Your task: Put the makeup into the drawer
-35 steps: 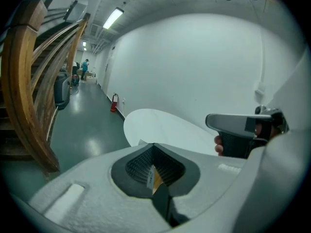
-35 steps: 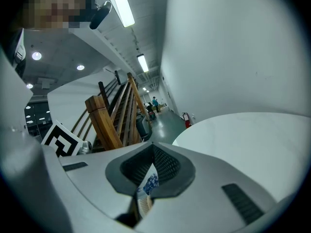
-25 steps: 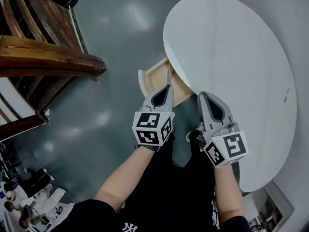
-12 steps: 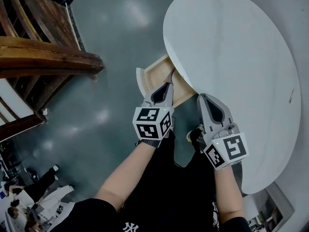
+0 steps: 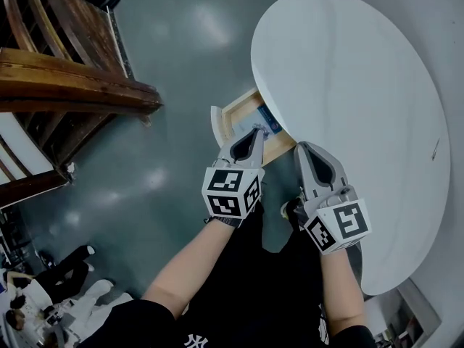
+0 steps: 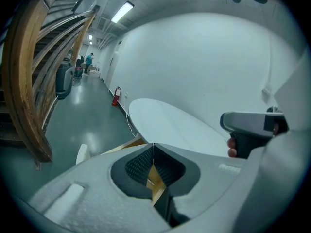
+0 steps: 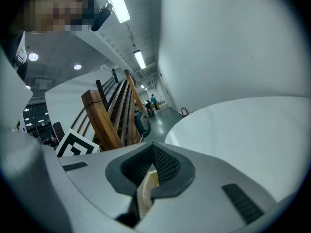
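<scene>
Arms (image 5: pixel 196 267): two bare forearms reach from a black top toward the near edge of the round white table (image 5: pixel 348 85), each hand holding a gripper.
Left gripper (image 5: pixel 255 132): jaws pressed together at the tips with nothing between them; it stands just off the table's near-left rim, its tip over the open drawer. Whether it touches the drawer cannot be told.
Right gripper (image 5: pixel 303 148): jaws likewise closed and empty; it stands beside the left one, right at the table's near rim, tip pointing at the rim.
Marker cubes: one on the back of each gripper, left (image 5: pixel 230 193) and right (image 5: pixel 338 225), both on the person's side of the table.
Drawer (image 5: pixel 238 109): a light wooden box pulled out from under the table's left rim, its pale front panel facing away from the table.
Makeup (image 5: pixel 267 124): a flat pale-blue piece lying inside the drawer, close under the table's rim and just beyond the left gripper's tip.
Floor (image 5: pixel 181 64): glossy grey, left of the table.
Staircase (image 5: pixel 72 85): dark curved wood, well left of the table.
People (image 5: pixel 43 296): small figures well to the table's left, too small to detail.
</scene>
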{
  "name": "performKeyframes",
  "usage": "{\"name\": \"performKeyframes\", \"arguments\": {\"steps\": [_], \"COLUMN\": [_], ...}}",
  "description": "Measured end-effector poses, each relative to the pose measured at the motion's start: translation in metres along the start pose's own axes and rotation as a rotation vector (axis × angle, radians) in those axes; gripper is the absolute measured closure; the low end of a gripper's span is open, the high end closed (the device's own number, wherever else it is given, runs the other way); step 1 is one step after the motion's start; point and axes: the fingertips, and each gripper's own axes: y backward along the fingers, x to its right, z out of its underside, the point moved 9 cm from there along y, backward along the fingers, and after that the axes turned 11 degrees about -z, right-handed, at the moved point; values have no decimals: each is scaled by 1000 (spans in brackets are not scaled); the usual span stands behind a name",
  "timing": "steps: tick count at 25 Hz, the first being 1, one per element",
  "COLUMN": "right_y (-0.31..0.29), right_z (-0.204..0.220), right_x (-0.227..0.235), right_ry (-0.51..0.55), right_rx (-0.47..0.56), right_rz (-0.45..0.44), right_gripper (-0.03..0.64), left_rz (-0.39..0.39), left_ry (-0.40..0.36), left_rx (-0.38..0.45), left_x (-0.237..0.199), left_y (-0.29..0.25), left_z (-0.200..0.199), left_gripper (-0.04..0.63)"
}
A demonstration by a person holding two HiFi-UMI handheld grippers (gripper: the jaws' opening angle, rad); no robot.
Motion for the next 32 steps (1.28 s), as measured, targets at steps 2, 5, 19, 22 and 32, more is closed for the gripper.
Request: {"name": "performKeyframes", "arguments": {"steps": [2,5,19,22,32], "right_y": [5,14,72,87,126], "right_z": [-8,-21,-91,-104,-149], "right_x": [-3,-7,-40,-46,-72], "right_ry": [3,0,75,92,155], "right_rx": [8,21,100,118,188], "right_rz": [6,29,108,125,190], "right_gripper": [601,601,601,601,601], "left_rz": [22,56,233,262,378], "left_ry": [-15,-52,-225,-245,-293], "left_rx": [15,45,195,224,299], "left_x": [10,27,112,128,168], "left_y": [9,23,114,130,180], "left_z": [-10,-27,-106,-119,-158], "left_gripper": [584,584,586,586,586]}}
